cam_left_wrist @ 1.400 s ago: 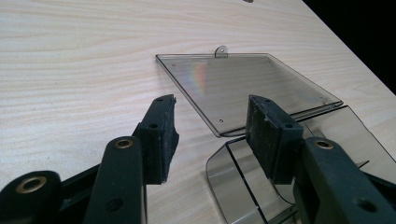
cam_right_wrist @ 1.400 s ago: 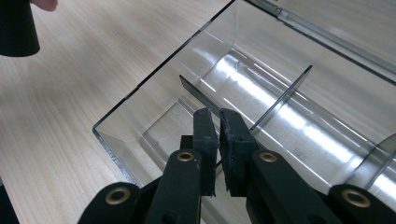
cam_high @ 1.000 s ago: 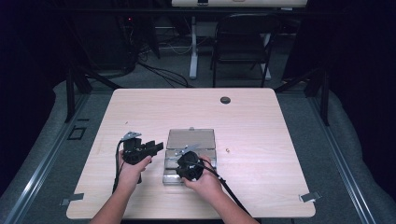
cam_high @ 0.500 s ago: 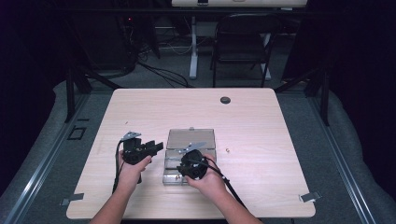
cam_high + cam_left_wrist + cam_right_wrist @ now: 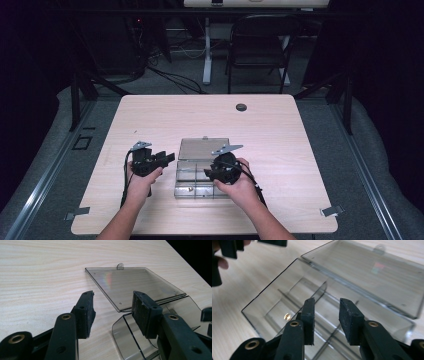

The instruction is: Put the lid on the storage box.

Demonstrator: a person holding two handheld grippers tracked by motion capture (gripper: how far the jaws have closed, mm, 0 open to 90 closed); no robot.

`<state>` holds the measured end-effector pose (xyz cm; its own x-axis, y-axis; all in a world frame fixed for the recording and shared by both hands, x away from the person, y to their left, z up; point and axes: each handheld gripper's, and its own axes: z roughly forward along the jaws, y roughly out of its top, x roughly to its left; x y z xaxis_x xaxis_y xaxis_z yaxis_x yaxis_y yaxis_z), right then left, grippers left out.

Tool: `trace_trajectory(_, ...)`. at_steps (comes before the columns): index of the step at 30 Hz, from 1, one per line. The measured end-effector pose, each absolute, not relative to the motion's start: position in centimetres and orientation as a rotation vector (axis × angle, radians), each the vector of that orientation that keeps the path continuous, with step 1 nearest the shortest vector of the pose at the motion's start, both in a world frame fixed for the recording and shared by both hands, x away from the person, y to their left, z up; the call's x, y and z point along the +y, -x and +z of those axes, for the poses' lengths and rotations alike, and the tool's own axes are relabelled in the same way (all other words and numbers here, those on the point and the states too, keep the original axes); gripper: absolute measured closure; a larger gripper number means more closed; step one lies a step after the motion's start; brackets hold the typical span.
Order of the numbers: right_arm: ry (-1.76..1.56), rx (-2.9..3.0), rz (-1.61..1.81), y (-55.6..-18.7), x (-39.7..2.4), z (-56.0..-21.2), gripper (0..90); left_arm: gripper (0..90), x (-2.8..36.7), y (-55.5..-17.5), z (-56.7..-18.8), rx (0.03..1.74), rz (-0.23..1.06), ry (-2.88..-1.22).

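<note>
as right gripper [image 5: 212, 176] lifts, jaws just opening, empty

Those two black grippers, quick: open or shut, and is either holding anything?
Left gripper: open, holding nothing, beside the clear box.
Right gripper: jaws have just been opening, nothing between them, above the box.

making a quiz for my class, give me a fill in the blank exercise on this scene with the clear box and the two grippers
1. The lid of the clear box lies ____ on the table.
2. The small brass piece lies ____ the box.
3. Nothing is between the fingers of the right gripper, whose jaws have just been ____.
4. The left gripper stands ____, with nothing in it.

Missing words: open; inside; opening; open
</note>
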<state>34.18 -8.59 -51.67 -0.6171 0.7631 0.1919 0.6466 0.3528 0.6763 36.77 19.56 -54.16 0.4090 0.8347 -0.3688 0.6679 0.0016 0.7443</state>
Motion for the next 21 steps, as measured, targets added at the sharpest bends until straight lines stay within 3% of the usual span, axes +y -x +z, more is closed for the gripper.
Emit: trace_trajectory(21, -1.449, 2.252, 1.143, -36.3, -14.2, -51.8, 60.4, 51.9, 19.7, -36.7, -54.1, 1.319, 0.219, -1.728)
